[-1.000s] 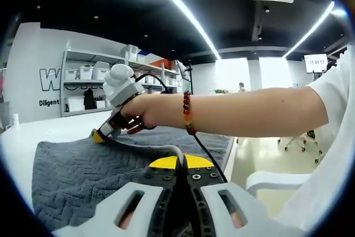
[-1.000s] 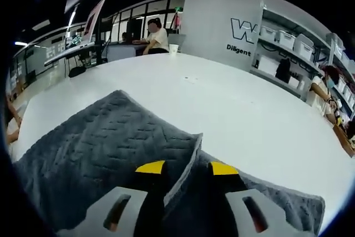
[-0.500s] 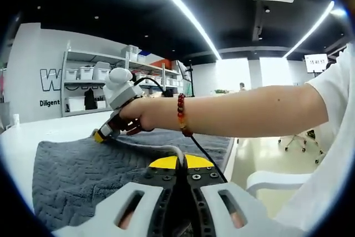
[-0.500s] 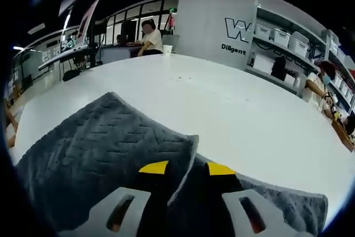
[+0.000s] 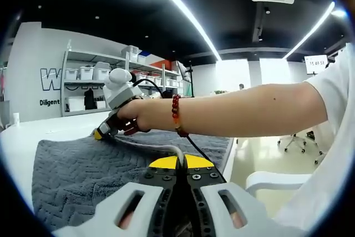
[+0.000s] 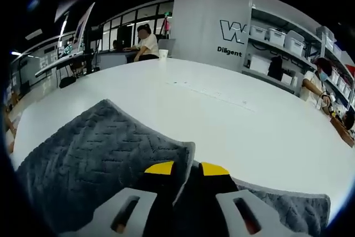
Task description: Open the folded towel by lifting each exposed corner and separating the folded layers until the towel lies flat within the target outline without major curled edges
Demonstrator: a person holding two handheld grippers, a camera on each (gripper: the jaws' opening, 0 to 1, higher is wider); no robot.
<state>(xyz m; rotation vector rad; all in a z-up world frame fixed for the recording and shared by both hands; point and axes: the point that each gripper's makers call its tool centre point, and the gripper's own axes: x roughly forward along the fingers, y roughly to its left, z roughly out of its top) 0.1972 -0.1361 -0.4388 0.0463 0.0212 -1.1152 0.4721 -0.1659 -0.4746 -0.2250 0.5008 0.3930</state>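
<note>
**Both tongs pinching the towel**

Your right tongs (image 6: 187,169) are pinching a raised towel (image 6: 94,154) edge on the white table (image 6: 222,120). Your left tongs (image 5: 177,163) are pressed together on the towel's near edge, with the towel spread ahead of them.

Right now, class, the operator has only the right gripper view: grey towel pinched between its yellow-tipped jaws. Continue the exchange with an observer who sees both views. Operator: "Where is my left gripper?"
Observer: The left gripper is at the towel edge nearest the person, jaws together on a rolled fold.
Operator: How does my right gripper look from there?
Observer: The right gripper is tipped down onto the towel's far side, held in a hand.
Operator: Anything beside the table?
Observer: A white chair stands past the table's edge.
</note>
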